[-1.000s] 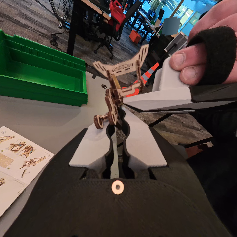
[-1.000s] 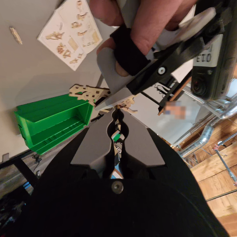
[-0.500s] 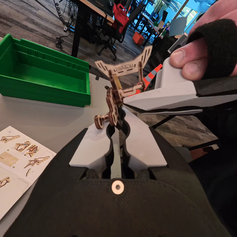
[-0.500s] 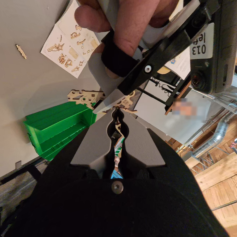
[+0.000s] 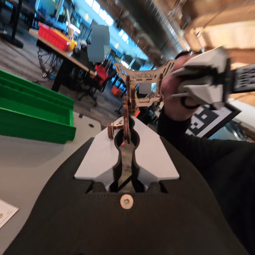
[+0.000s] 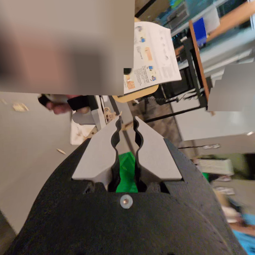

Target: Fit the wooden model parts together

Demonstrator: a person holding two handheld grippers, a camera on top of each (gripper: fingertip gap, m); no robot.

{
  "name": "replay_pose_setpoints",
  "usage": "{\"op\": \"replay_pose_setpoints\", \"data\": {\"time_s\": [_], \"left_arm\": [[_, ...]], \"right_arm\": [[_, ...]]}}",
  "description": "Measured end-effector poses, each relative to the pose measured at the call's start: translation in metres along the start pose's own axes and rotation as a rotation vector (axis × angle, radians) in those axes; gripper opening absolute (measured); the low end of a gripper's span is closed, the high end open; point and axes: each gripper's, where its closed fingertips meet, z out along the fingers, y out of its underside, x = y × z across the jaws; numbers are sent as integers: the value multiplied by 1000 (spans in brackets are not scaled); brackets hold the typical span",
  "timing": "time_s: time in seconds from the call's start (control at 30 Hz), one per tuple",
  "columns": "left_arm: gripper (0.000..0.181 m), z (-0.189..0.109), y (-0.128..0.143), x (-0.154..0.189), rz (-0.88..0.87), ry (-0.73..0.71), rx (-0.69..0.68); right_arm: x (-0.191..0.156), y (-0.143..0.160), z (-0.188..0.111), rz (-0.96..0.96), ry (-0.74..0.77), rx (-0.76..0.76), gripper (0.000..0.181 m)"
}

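Wooden model (image 5: 138, 96) stands upright above the table edge, pinched low between the left gripper (image 5: 127, 124) tips — the right gripper (image 6: 127, 121) is parted, empty and apart from it, so I'd keep that pinch firm and square before re-approaching

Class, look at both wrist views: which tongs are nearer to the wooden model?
Left. The left tongs are shut on the wooden model, holding it upright. The right tongs are open and empty, apart from it.
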Motion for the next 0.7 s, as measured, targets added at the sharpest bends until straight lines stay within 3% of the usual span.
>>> {"op": "replay_pose_setpoints", "data": {"time_s": [0.13,0.27,0.4,0.43,0.57,0.63,0.7], "left_arm": [[1,-16,-1,9,-25,119,146],[1,-20,5,24,-15,211,200],[2,-19,16,36,10,266,181],[2,-20,16,37,9,275,191],[6,-26,17,34,24,268,238],[13,-28,19,24,52,194,259],[35,-32,22,13,78,109,277]], "right_arm": [[-28,32,11,455,-99,110,12],[-50,34,28,800,-299,282,16],[-61,17,31,879,-445,379,12],[-62,16,32,879,-448,381,4],[-66,13,36,886,-437,362,1],[-68,14,41,902,-419,345,0],[-72,17,45,879,-392,317,0]]}}
